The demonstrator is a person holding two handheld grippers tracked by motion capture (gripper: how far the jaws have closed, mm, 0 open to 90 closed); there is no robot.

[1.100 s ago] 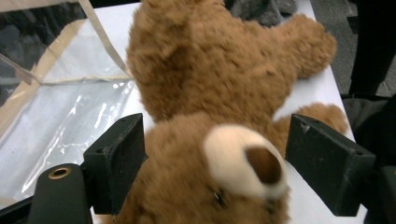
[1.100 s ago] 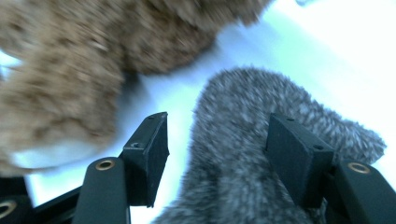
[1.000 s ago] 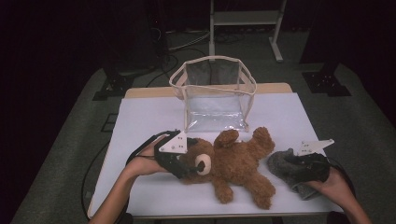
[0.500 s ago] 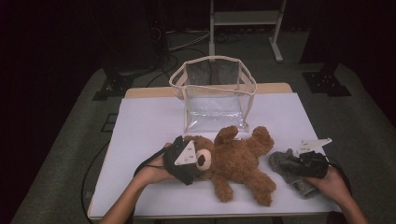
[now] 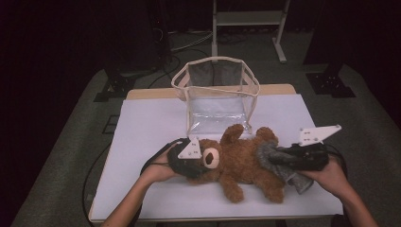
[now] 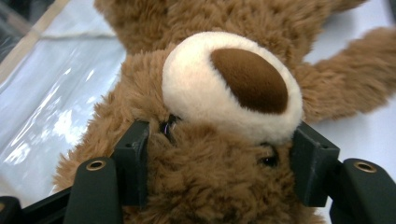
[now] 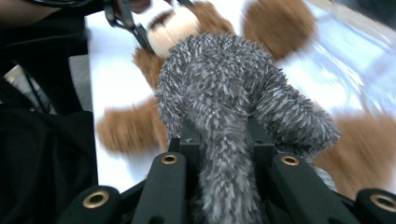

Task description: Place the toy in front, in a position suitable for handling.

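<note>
The left hand-held gripper [image 6: 219,158] has just been closing, and its jaws now press the teddy bear's [image 5: 239,163] head at both sides by the eyes, so the bear looks pinned for dressing. Since a second ago the right hand-held gripper [image 7: 222,140] has clamped shut on the fuzzy grey sock [image 7: 224,93] and carried it over to the bear's foot. The bear lies on its back on the table [image 5: 142,127], just before the clear bag [image 5: 217,94]. Both forearms reach in low, grippers pointing inward.
</note>
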